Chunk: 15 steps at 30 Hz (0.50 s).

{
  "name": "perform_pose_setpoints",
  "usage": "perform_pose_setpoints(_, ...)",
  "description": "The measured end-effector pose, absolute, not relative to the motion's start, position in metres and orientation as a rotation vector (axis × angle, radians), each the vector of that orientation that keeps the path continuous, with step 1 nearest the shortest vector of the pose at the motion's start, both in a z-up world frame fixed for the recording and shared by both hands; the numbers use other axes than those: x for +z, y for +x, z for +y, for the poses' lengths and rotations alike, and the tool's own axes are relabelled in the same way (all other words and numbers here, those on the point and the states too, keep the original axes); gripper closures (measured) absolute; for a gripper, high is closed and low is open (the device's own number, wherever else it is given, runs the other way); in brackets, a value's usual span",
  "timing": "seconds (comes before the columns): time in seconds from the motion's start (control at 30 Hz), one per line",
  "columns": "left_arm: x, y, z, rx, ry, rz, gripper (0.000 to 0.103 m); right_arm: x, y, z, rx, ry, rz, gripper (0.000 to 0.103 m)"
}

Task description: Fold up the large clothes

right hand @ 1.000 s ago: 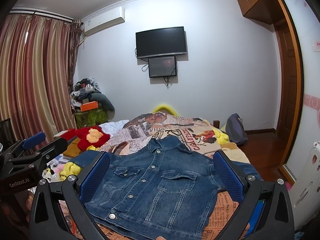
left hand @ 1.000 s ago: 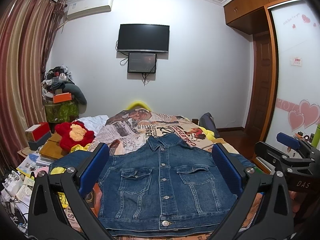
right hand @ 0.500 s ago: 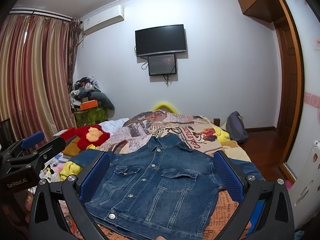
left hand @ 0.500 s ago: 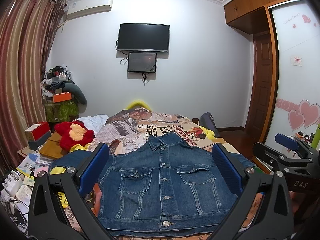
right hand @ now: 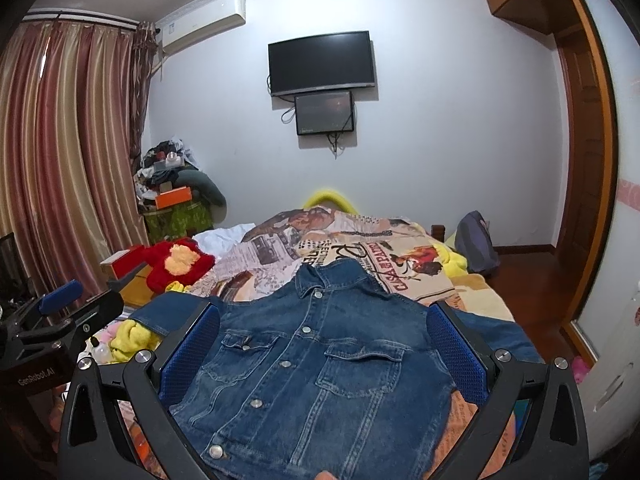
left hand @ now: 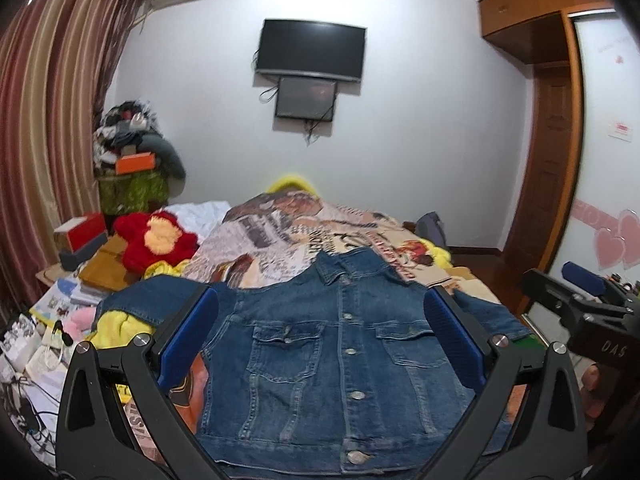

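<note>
Little has changed: the buttoned blue denim jacket (left hand: 340, 364) is still spread flat on the printed bedspread (left hand: 288, 236), collar at twelve o'clock. The left gripper (left hand: 320, 344) and right gripper (right hand: 324, 348) are held released above it; folding is not yet begun.

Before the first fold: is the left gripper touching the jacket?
Cannot tell. In the left wrist view the open left gripper frames the jacket, but no contact or gap shows plainly.

A dark blue denim jacket (left hand: 336, 360) (right hand: 316, 364) lies flat and front-up on the bed, buttoned down its middle with silver buttons. Its collar points to the far end, its hem lies nearest. Two flap chest pockets show. Both sleeves spread out to left and right.
</note>
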State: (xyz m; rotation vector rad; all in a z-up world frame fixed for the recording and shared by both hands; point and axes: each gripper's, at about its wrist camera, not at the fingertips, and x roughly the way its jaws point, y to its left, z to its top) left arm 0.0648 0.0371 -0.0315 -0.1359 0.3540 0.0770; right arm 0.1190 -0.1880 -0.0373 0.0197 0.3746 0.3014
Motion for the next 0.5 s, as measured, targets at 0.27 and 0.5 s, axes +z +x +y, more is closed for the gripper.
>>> perform_pose_setpoints(0.27,-0.060,0.127,0.103,0.223,-0.179,0.453,0.000,-0.054,0.190,-0.162,0.331,-0.031,0.416,0.000)
perform_pose_setpoints(0.5,-0.096,0.184,0.201,0.338,-0.332,0.580,0.000,-0.064,0.263,-0.146,0.384,-0.042,0.480,0.000)
